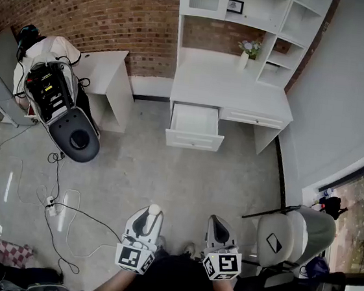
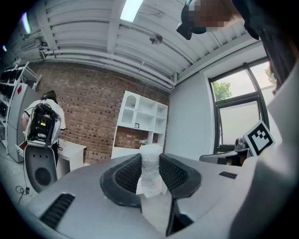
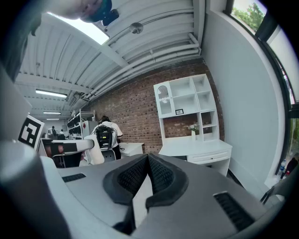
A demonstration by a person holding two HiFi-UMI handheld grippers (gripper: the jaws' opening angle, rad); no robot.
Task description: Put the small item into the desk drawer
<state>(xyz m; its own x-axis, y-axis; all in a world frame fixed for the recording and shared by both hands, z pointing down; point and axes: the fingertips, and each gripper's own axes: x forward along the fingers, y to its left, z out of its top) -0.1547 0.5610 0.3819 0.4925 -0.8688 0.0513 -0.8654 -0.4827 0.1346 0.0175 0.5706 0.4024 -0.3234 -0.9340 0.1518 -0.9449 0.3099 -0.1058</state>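
Left gripper (image 2: 150, 179) is clamped on the small white item (image 2: 150, 161), held up right in front of the person. Right gripper (image 3: 147, 172) has its jaws pressed together with nothing in them. Looks like the carry step to me: the drawer (image 1: 193, 140) hangs open on the desk (image 1: 230, 92), well across the floor. Next up, walk over and lower the item in.

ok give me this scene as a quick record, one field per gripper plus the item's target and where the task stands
left gripper: jaws closed on a small white cylindrical item
right gripper: jaws shut, nothing between them
white desk drawer: pulled open, across the floor ahead of both grippers
white desk: against the brick wall
task state: item held, not yet in the drawer
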